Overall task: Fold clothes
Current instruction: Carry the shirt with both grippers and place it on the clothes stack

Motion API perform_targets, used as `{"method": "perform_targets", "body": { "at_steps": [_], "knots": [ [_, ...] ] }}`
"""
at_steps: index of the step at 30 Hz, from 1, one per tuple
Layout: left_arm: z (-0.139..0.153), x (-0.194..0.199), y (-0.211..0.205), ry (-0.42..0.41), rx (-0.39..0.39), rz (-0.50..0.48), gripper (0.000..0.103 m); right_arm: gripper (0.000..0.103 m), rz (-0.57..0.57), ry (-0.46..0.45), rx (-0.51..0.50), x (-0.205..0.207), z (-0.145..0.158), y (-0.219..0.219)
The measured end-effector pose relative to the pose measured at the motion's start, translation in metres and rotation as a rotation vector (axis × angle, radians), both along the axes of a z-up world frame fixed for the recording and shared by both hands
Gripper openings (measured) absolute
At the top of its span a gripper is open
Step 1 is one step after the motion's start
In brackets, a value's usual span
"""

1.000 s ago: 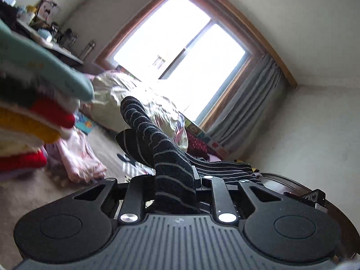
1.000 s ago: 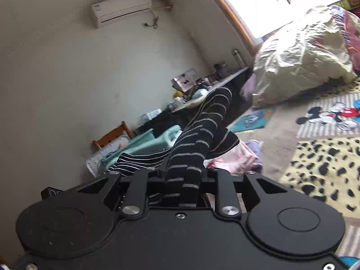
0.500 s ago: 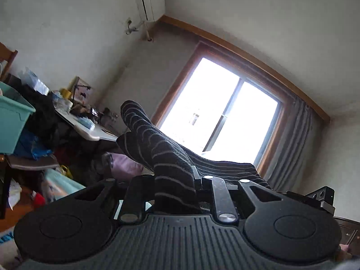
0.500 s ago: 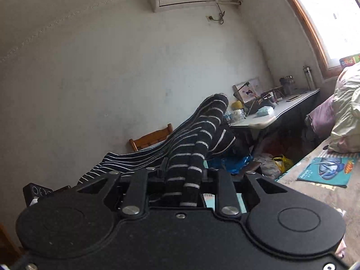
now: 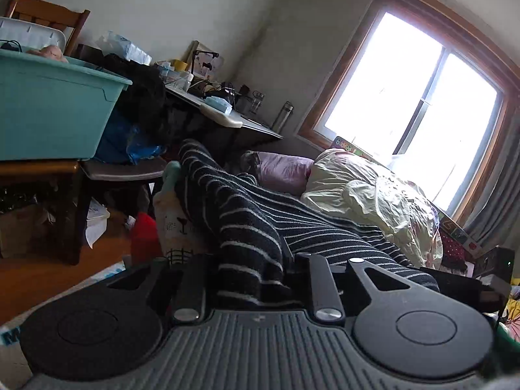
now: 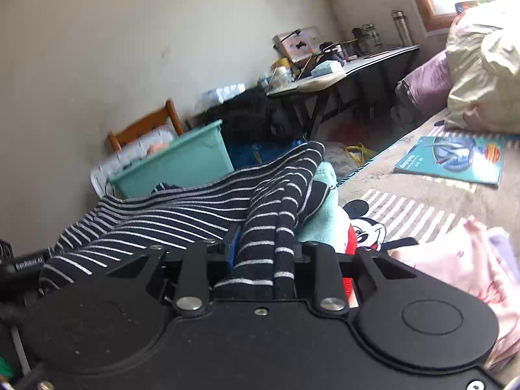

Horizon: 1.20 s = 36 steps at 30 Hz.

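Left gripper [image 5: 252,260] pinching black white-striped garment [image 5: 318,230], right gripper [image 6: 263,253] pinching same garment, fabric spanning between, teal bin [image 6: 182,162] behind.

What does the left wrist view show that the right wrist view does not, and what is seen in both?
Only the left wrist view shows the window with its grey curtain.

Only the right wrist view shows the Mickey Mouse rug, the blue-green book lying flat on the floor, and the pink clothes at the right.

Both show the striped garment clamped in the left gripper and the right gripper, the teal bin, the wooden chair and the cluttered desk.
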<state>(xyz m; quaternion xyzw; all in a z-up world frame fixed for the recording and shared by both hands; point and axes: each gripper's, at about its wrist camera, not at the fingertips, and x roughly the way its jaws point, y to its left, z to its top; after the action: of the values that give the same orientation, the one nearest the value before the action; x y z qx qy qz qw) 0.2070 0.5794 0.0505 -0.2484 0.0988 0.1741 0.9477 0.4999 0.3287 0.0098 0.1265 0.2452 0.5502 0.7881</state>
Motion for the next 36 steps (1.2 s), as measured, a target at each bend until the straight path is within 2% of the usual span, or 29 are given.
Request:
{"method": "perform_targets", "body": {
  "at_steps": [3,4,7,9,10,11,12,13,16,18,20,27,30,32,36],
  "knots": [
    [0.009,-0.005,-0.011,0.004,0.043,0.002,0.022,0.022,-0.008,0.004,0.053,-0.001,-0.006,-0.008],
    [0.009,-0.005,-0.011,0.004,0.044,0.002,0.023,0.022,-0.011,-0.011,0.043,-0.003,-0.004,-0.009],
    [0.010,-0.005,-0.003,-0.001,0.027,-0.006,0.025,0.024,-0.021,0.036,0.055,-0.005,0.001,-0.013],
    [0.015,-0.008,0.002,-0.022,0.016,-0.018,0.032,0.044,-0.038,0.120,0.168,0.000,0.005,-0.020],
    [0.012,-0.007,0.008,-0.031,0.014,-0.025,0.046,0.050,-0.049,0.169,0.238,0.003,0.006,-0.023],
    [0.014,-0.010,0.008,-0.035,0.023,-0.020,0.064,0.054,-0.079,0.184,0.252,0.002,0.005,-0.029],
    [0.018,-0.016,0.004,-0.034,0.045,0.000,0.071,0.057,-0.109,0.197,0.265,-0.001,0.005,-0.035],
    [0.022,-0.021,0.001,-0.033,0.065,0.022,0.076,0.059,-0.133,0.178,0.235,-0.005,0.005,-0.041],
    [0.028,-0.034,0.000,-0.039,0.038,0.041,0.077,0.063,-0.168,0.168,0.204,-0.017,0.000,-0.057],
    [0.029,-0.045,0.000,-0.043,0.017,0.047,0.077,0.070,-0.178,0.198,0.207,-0.026,-0.007,-0.074],
    [0.026,-0.058,-0.002,-0.045,-0.008,0.051,0.078,0.072,-0.188,0.202,0.191,-0.035,-0.014,-0.090],
    [0.016,-0.099,-0.021,-0.028,-0.036,0.066,0.078,0.072,-0.222,0.228,0.154,-0.069,-0.022,-0.144],
    [0.012,-0.121,-0.037,-0.034,-0.038,0.060,0.081,0.078,-0.191,0.208,0.113,-0.101,-0.027,-0.164],
    [0.005,-0.135,-0.051,-0.015,-0.039,0.059,0.086,0.082,-0.178,0.181,0.046,-0.129,-0.032,-0.182],
    [-0.026,-0.160,-0.089,0.040,-0.063,0.027,0.093,0.090,-0.159,0.156,-0.043,-0.180,-0.047,-0.222]
  ]
}}
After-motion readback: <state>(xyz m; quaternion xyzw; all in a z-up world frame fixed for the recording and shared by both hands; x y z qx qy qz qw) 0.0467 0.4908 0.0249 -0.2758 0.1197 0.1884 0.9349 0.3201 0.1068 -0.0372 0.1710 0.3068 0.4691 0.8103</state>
